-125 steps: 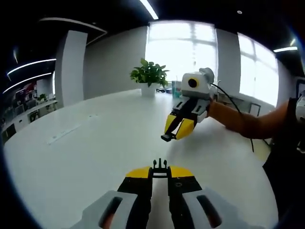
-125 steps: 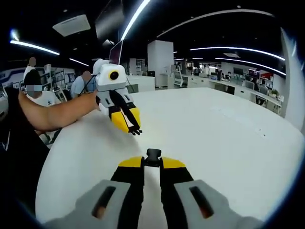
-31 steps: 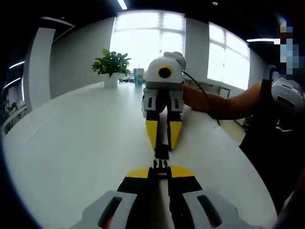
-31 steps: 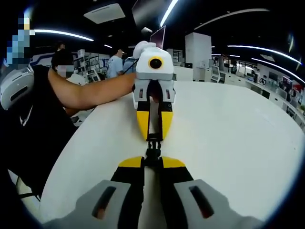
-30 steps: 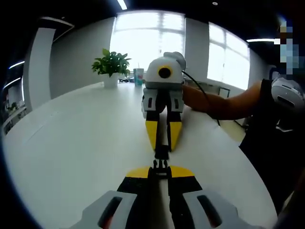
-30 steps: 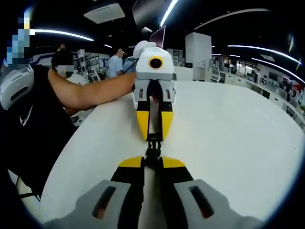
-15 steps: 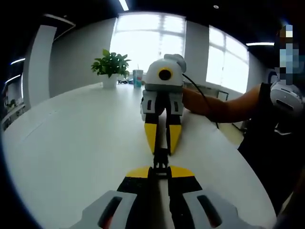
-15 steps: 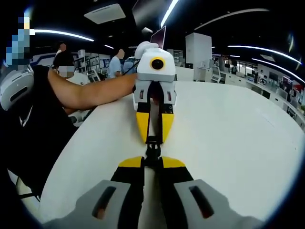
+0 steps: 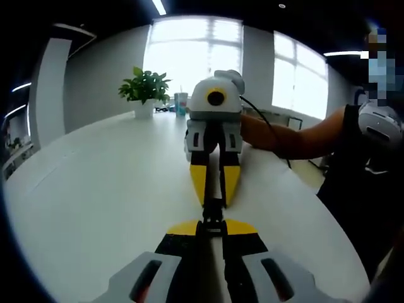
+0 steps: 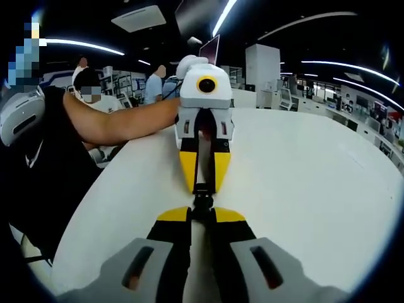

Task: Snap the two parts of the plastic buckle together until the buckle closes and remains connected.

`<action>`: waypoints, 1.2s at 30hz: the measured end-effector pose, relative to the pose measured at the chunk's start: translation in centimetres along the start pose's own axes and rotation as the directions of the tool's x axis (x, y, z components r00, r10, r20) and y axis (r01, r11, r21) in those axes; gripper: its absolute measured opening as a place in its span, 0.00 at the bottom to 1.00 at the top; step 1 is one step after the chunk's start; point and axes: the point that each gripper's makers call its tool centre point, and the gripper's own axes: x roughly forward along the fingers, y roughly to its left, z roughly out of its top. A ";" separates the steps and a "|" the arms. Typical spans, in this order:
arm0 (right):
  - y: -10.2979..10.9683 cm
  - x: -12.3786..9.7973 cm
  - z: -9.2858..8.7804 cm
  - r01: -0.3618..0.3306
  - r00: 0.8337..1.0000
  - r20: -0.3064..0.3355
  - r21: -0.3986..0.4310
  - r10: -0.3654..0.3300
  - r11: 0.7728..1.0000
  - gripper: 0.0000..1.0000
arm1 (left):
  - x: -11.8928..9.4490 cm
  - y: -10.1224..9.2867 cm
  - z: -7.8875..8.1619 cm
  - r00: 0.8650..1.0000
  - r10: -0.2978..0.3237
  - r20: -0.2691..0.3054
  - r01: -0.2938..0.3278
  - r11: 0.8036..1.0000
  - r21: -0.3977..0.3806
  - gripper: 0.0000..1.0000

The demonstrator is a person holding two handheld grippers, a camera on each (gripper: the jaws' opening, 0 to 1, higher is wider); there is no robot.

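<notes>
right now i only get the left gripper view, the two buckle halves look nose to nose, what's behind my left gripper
Observer: In the right gripper view, a bare forearm runs back from the left gripper to a person in black.
Operator: anything further back there
Observer: An open office with desks and two people standing far behind.
Operator: how do the halves look from that side
Observer: The buckle parts meet tip to tip in line between both grippers; I cannot tell if they have latched.
</notes>
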 end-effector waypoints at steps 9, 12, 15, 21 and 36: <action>0.0 0.0 0.0 -0.003 1.000 -0.004 -0.005 0.003 1.000 0.10 | 0.4 -0.1 0.1 1.000 -0.001 -0.007 0.001 1.000 0.009 0.10; -0.1 -0.1 0.0 -0.011 1.000 -0.015 -0.009 0.011 1.000 0.09 | 0.7 -0.8 0.1 1.000 -0.015 -0.008 0.015 1.000 0.006 0.10; -0.1 0.0 -0.1 -0.017 1.000 -0.019 -0.013 0.016 1.000 0.09 | 0.9 -0.9 0.2 1.000 -0.018 -0.013 0.018 1.000 0.015 0.10; 0.1 0.0 -0.1 -0.029 0.999 -0.019 -0.016 0.029 0.999 0.08 | 0.9 -0.9 0.3 1.000 -0.026 -0.015 0.027 0.999 0.019 0.09; 0.8 0.1 0.0 -0.084 0.996 -0.019 -0.030 0.083 0.996 0.07 | 0.8 -1.0 0.3 0.997 -0.079 -0.008 0.079 0.997 0.010 0.07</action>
